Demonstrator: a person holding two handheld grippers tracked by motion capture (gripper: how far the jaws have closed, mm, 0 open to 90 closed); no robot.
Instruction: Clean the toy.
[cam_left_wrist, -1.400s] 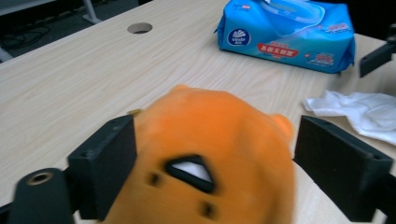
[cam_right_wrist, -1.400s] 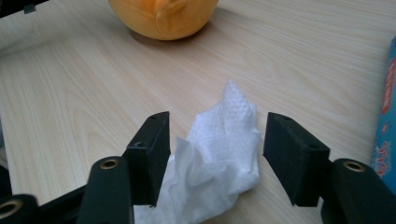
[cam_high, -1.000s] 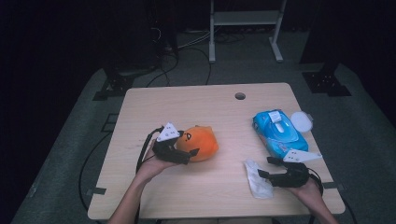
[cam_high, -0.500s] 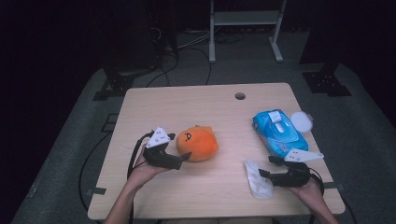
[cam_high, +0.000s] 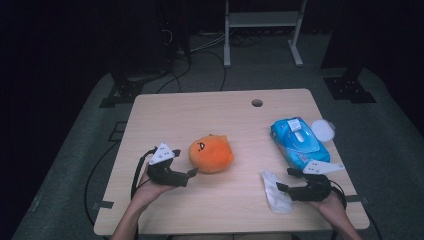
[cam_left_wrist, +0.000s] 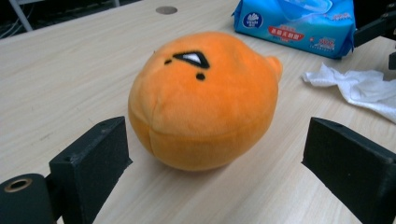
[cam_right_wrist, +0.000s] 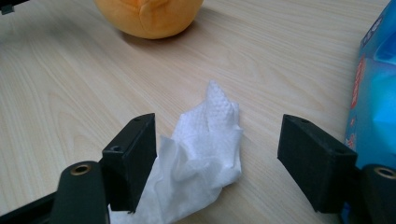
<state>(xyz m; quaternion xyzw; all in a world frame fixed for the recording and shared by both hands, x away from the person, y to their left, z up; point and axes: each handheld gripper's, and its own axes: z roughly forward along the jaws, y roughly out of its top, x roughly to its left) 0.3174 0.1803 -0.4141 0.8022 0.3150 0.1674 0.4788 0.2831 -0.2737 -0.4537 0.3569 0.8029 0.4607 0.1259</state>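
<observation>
Dark room, pale wood worktop. Left hand-held gripper wide open, empty; orange plush dead ahead, just off jaws. Right hand-held gripper open, straddling white wipe, no pinch; long axis runs along jaws. Wipes pack beside.

Light wood-grain rectangular tabletop, round cable hole near far edge. Grey carpet floor around it, black cables trailing behind. White metal rack legs beyond; dark, dim surroundings.
</observation>
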